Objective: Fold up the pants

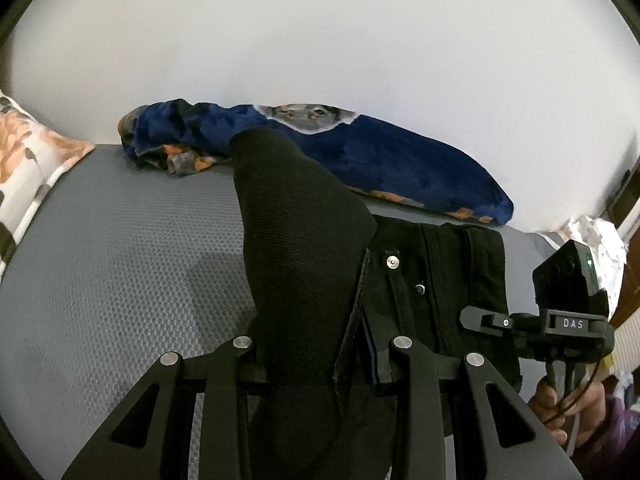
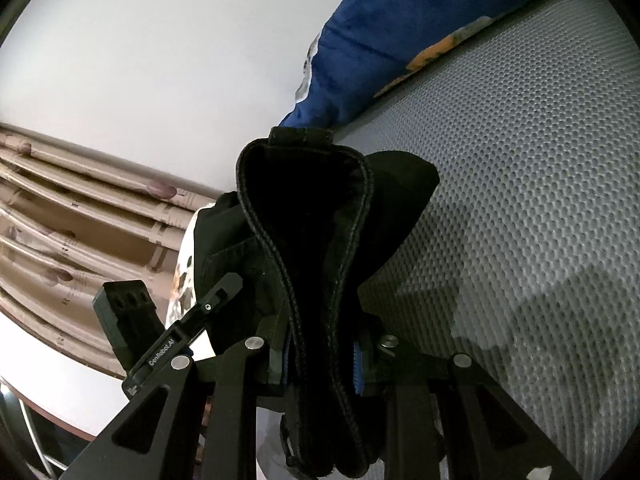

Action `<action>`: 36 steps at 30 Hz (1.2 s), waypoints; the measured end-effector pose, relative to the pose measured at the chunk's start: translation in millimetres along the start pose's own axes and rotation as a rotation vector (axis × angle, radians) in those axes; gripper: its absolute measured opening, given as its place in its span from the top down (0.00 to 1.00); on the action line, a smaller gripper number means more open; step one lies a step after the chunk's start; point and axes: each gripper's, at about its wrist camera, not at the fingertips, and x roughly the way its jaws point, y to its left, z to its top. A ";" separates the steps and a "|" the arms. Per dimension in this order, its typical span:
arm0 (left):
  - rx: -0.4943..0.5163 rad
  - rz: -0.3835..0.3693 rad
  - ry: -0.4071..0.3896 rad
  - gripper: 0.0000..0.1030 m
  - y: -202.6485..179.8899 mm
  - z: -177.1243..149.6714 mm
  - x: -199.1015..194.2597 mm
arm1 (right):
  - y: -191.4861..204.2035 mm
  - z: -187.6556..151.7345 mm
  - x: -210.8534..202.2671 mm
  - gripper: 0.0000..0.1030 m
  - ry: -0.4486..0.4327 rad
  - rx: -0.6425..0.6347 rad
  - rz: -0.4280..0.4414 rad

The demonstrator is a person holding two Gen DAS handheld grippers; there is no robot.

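The black pants [image 1: 436, 280] lie on the grey mesh mattress [image 1: 120, 264], waistband with metal button showing at centre right. My left gripper [image 1: 320, 364] is shut on a bunched fold of the black pants [image 1: 296, 240] that rises up between its fingers. The right gripper [image 1: 532, 324] shows at the right edge of the left wrist view, held by a hand. In the right wrist view my right gripper [image 2: 320, 364] is shut on a stitched hem of the pants [image 2: 304, 216], lifted off the mattress [image 2: 520, 184].
A rolled blue blanket [image 1: 360, 152] with orange patches lies along the white wall behind the pants; it also shows in the right wrist view [image 2: 380, 40]. A floral pillow [image 1: 28, 152] sits at far left. Brown curtains [image 2: 80, 220] hang at left.
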 end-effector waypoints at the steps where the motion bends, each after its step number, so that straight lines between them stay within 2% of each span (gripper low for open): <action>1: -0.003 0.002 0.001 0.69 2.9 1.8 2.7 | -0.5 0.5 1.4 0.79 0.001 0.000 -0.001; 17: 0.000 0.026 -0.013 0.69 28.0 30.6 31.6 | -4.6 23.1 16.2 0.79 -0.006 -0.002 0.001; 36: -0.007 0.041 0.014 0.68 41.4 34.3 55.2 | -6.6 27.8 14.4 0.79 -0.001 0.021 -0.017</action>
